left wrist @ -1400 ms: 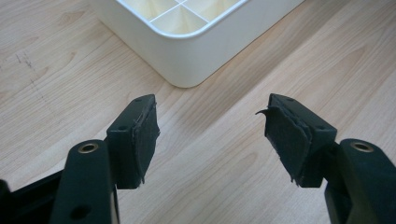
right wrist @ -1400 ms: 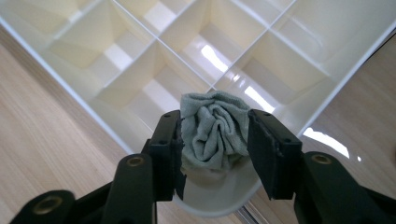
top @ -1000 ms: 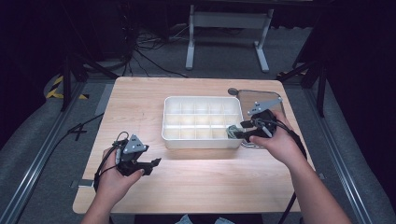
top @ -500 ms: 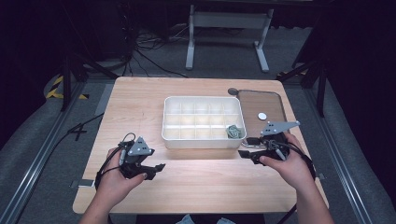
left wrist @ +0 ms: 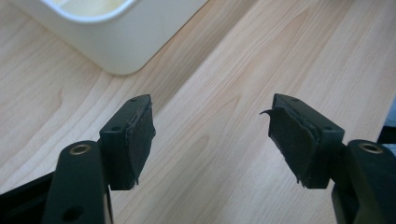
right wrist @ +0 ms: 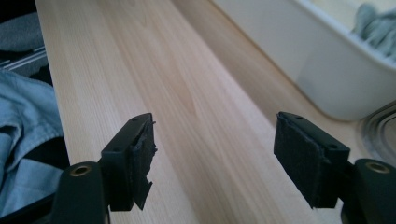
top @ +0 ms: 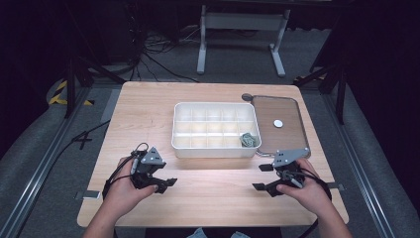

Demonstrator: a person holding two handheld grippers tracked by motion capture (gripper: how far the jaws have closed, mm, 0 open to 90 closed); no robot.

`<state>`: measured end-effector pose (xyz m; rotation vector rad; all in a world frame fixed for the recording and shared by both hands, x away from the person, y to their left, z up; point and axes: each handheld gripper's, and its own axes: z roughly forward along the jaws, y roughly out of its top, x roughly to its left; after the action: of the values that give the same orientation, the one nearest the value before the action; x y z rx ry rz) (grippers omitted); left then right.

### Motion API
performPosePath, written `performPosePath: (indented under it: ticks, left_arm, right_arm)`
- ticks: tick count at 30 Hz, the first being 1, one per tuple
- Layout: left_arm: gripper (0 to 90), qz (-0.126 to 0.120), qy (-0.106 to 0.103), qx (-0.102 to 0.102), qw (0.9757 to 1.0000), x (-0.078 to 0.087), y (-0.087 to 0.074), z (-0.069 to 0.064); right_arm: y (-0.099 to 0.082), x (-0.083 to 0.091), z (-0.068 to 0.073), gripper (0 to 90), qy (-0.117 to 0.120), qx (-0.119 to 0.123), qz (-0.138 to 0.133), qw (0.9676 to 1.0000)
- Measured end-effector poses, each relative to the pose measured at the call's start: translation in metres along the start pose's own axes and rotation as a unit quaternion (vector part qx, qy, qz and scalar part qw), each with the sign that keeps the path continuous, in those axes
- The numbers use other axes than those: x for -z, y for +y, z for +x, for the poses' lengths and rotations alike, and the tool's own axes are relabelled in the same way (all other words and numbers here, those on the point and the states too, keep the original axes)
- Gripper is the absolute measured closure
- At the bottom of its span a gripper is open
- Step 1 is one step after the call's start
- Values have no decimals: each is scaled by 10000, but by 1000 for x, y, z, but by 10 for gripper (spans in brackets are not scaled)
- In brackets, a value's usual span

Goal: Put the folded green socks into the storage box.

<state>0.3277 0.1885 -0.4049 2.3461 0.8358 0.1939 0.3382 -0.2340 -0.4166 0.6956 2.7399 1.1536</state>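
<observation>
A white compartment tray (top: pixel 215 148) stands mid-table, its corner also in the left gripper view (left wrist: pixel 116 42) and its wall in the right gripper view (right wrist: pixel 299 51). A crumpled grey-green item (top: pixel 247 140) (right wrist: pixel 380 25) lies in its front right compartment. My left gripper (top: pixel 163 184) (left wrist: pixel 210 126) rests in front of the tray's left corner. Its jaws have just been opening and nothing is between them. My right gripper (top: pixel 261 177) (right wrist: pixel 215 140) hovers low over bare wood in front of the tray's right corner. It too has just been opening, and its jaws hold nothing.
A brown tray with a metal rim (top: pixel 289 106) lies right of the white tray, with a small white disc (top: pixel 278 123) on it. The table's front edge is close behind both hands. A blue garment (right wrist: pixel 23 140) hangs past that edge.
My right gripper has pulled back from the white tray's front right compartment toward the front edge and sunk lower, opening wider. The grey-green item stays in the compartment. The left hand has barely shifted.
</observation>
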Motion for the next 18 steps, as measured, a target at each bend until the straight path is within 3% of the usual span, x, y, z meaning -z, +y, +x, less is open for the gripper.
performPosePath:
  ticks: [3,6,10,14,18]
  left_arm:
    - [318,106,45,8,9999,-3,-3,4]
    - [318,167,73,18,9998,-6,-4,5]
    - [315,427,44,21,9991,-13,-8,6]
    - [312,743,38,-37,9972,-21,-13,9]
    - [310,819,-30,-55,9966,-25,-16,9]
  right_arm:
    - [-13,-10,-4,299,1,-76,244,9997]
    - [-16,-13,-7,299,-144,-140,268,9994]
    - [-23,-22,-8,306,-255,-289,306,9988]
    - [-28,-34,-5,311,-367,-236,480,9979]
    - [-30,-40,0,313,-461,-169,426,9979]
